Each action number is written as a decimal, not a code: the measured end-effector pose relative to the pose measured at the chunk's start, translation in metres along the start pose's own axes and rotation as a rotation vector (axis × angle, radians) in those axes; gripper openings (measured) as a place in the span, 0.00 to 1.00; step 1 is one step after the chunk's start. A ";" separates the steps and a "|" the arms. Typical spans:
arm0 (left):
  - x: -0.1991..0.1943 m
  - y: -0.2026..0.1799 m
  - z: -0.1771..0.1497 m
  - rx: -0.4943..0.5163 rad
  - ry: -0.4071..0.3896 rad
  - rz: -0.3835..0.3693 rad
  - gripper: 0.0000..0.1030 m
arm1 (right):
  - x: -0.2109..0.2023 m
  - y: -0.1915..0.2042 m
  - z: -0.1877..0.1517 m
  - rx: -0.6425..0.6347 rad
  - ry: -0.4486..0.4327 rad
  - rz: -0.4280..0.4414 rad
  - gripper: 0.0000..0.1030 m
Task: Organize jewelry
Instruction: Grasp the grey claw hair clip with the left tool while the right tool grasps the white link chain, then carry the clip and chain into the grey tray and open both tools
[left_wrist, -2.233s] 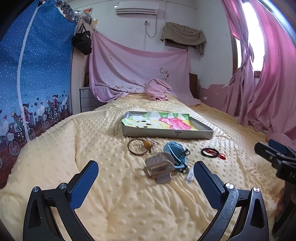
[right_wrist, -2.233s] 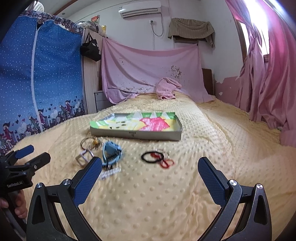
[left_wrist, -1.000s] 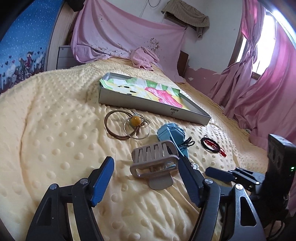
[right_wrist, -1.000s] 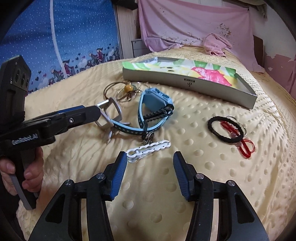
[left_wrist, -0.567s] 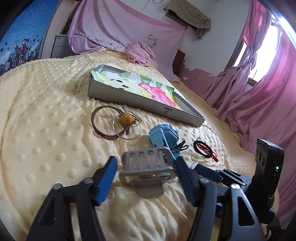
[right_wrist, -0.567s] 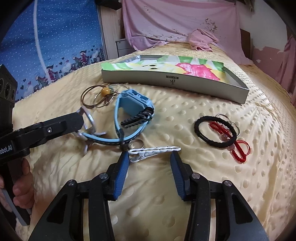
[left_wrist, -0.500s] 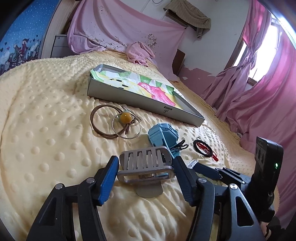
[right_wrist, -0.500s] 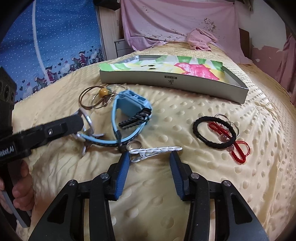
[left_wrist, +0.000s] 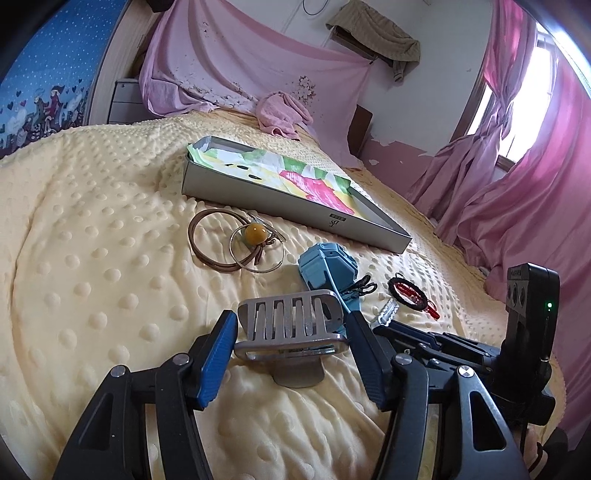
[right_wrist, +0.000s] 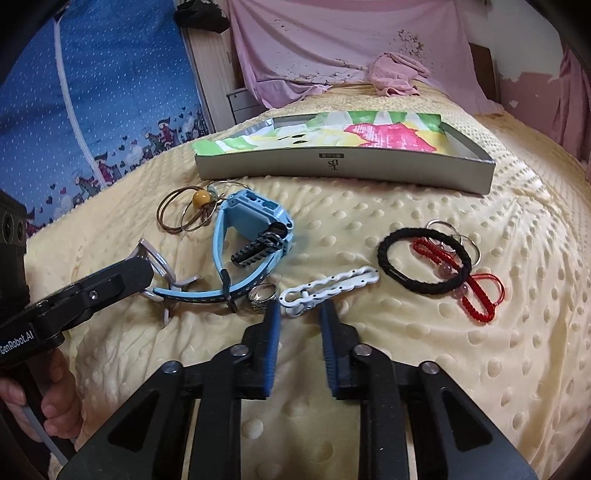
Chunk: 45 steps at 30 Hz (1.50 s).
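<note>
Jewelry lies on a yellow dotted blanket in front of a grey tray (right_wrist: 369, 171) lined with colourful paper. My left gripper (left_wrist: 290, 341) has its jaws around a grey hair claw clip (left_wrist: 291, 325), touching both its sides. My right gripper (right_wrist: 299, 314) is narrowly open, its tips either side of the near end of a white hair clip (right_wrist: 328, 286). A blue watch (right_wrist: 251, 236), a silver ring (right_wrist: 263, 293), a black hair tie (right_wrist: 424, 260) and a red cord (right_wrist: 476, 291) lie close by.
Brown hoops with an amber bead (left_wrist: 236, 240) lie left of the watch. A pink cloth (left_wrist: 280, 114) lies at the bed's far end. Pink curtains (left_wrist: 517, 184) hang on the right, a blue cabinet front (right_wrist: 92, 110) on the left.
Both grippers moved down and forward to the jewelry and narrowed. The left jaws closed in on the grey claw clip; the right jaws closed in around the white clip's end.
</note>
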<state>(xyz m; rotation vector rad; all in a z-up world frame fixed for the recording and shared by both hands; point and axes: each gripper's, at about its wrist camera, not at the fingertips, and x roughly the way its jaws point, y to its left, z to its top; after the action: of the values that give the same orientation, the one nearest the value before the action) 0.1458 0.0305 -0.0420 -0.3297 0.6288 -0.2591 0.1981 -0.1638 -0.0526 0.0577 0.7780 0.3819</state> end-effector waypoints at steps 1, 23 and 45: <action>0.000 0.000 0.000 0.000 -0.001 -0.001 0.57 | 0.000 -0.001 -0.001 0.007 -0.002 0.002 0.14; 0.000 -0.002 -0.002 0.008 -0.003 0.002 0.57 | 0.008 0.004 0.008 0.086 0.049 -0.051 0.30; -0.012 -0.013 -0.001 0.017 -0.029 -0.012 0.57 | -0.019 -0.011 -0.004 0.174 -0.094 0.020 0.15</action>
<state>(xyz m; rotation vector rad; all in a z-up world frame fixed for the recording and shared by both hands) 0.1336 0.0222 -0.0317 -0.3207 0.5964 -0.2706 0.1862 -0.1814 -0.0451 0.2454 0.7172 0.3276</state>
